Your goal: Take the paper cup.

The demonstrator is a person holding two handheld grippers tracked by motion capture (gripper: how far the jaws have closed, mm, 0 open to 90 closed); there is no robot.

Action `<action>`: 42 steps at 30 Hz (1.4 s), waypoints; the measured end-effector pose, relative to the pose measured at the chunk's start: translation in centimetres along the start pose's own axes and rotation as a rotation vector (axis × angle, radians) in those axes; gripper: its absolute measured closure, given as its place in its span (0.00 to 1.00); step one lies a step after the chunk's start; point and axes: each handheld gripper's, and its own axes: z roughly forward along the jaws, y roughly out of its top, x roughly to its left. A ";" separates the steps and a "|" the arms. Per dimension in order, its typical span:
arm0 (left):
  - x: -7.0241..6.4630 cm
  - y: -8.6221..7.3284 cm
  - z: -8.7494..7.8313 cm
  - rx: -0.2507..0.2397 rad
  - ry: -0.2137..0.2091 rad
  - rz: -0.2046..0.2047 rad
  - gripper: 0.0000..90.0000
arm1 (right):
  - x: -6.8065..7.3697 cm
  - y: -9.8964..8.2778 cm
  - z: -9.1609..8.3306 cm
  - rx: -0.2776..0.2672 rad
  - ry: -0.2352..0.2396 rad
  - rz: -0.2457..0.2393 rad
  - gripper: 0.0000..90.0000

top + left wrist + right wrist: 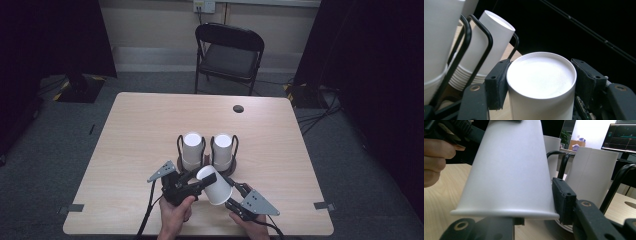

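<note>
Item: white paper cup (214, 186), upturned and tilted, lifted off the table (140, 125) just in front of both hands.

Left gripper (202, 181): clamped on the cup's narrow base end, pads pressed to either side of the closed bottom (541, 75).

Right gripper (234, 192): placed at the cup's wide rim (504, 213); one pad (562, 200) at or just beside the rim's edge, the other jaw beneath it. No firm clamp visible, jaws apart around the rim.

Beyond the grippers: two black wire holders (179, 147), each carrying a stack of upturned cups, left stack (191, 150) and right stack (222, 149), side by side and near the held cup.

Handling advice, as judgement: thin wall, easily crushed, so light pressure only at the rim. Base grip to be kept steady while the right jaws settle. Best pulled straight along the cup's axis, without twist, well clear of the wire holders.
</note>
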 end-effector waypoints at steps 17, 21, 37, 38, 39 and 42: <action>-0.1 -0.2 0.3 0.041 0.021 0.041 0.34 | 0.1 0.0 0.0 0.015 0.004 -0.026 0.88; -0.1 -0.2 0.3 0.042 0.018 0.044 0.33 | 0.0 0.0 0.0 0.018 0.011 -0.014 0.89; 0.1 -0.3 0.1 0.029 0.037 0.050 0.33 | -0.1 0.2 -0.2 0.038 0.024 0.014 0.91; 0.1 -0.3 0.1 0.029 0.039 0.053 0.33 | -0.1 0.2 -0.2 0.042 0.023 0.013 0.91; 0.0 -0.3 0.1 0.028 0.040 0.057 0.33 | -0.1 0.2 -0.3 0.042 0.026 0.014 0.91; -0.1 -0.2 0.0 0.028 0.050 0.068 0.32 | -0.1 0.3 -0.2 0.048 0.029 0.019 0.91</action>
